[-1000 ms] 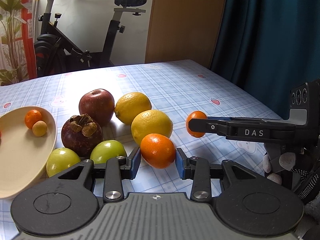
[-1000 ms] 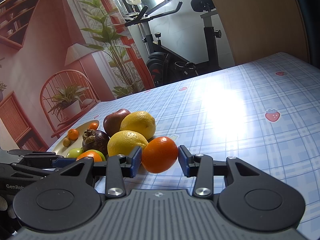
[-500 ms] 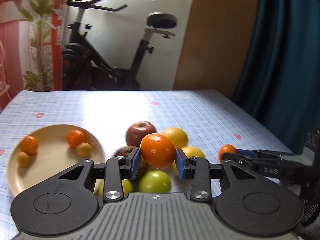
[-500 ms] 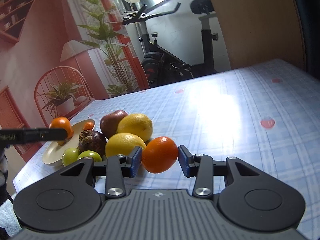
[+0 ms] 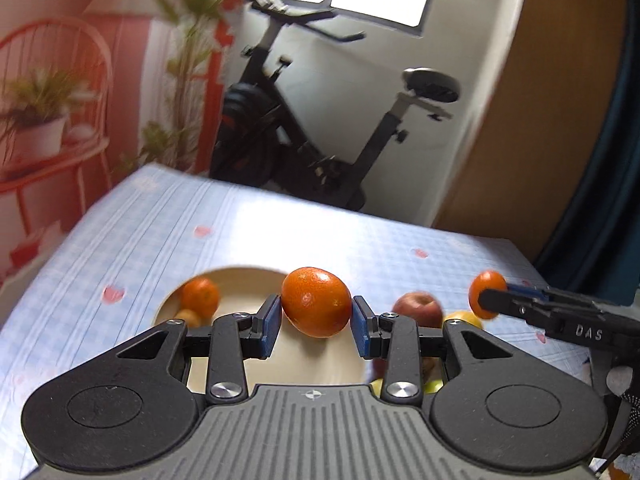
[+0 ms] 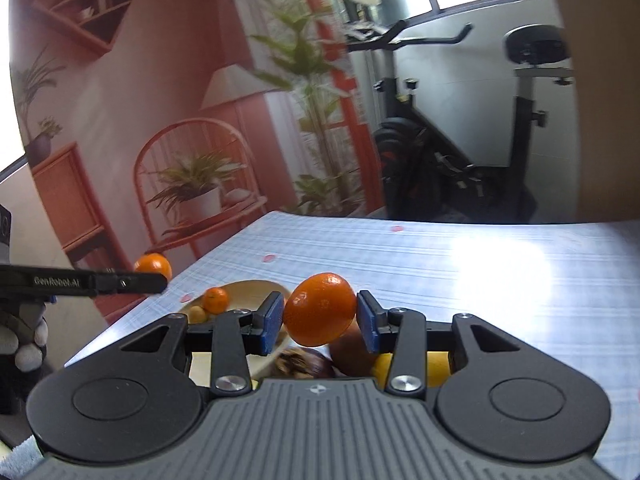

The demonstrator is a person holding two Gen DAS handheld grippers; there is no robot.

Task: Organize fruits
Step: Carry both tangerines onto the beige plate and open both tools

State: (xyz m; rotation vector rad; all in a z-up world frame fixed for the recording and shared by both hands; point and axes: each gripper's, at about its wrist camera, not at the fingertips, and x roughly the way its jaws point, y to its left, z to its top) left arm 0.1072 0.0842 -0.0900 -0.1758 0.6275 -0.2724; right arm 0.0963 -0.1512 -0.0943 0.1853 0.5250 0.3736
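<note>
- Presently an orange (image 5: pixel 316 307) is clamped between the blue pads of the left tongs (image 5: pixel 316 322), held above the beige plate (image 5: pixel 240 276) on the bench (image 5: pixel 132 248).
- A second orange (image 6: pixel 320 309) is gripped likewise by the right tongs (image 6: pixel 320 320), above the fruit pile, with the plate's rim (image 6: pixel 256 285) to the left.
- Each orange is judged light, firm yet slightly yielding, and rollable; its waxy rind could slip.
- Hold is best taken across the widest middle, with modest pressure, so bruising is avoided.
</note>
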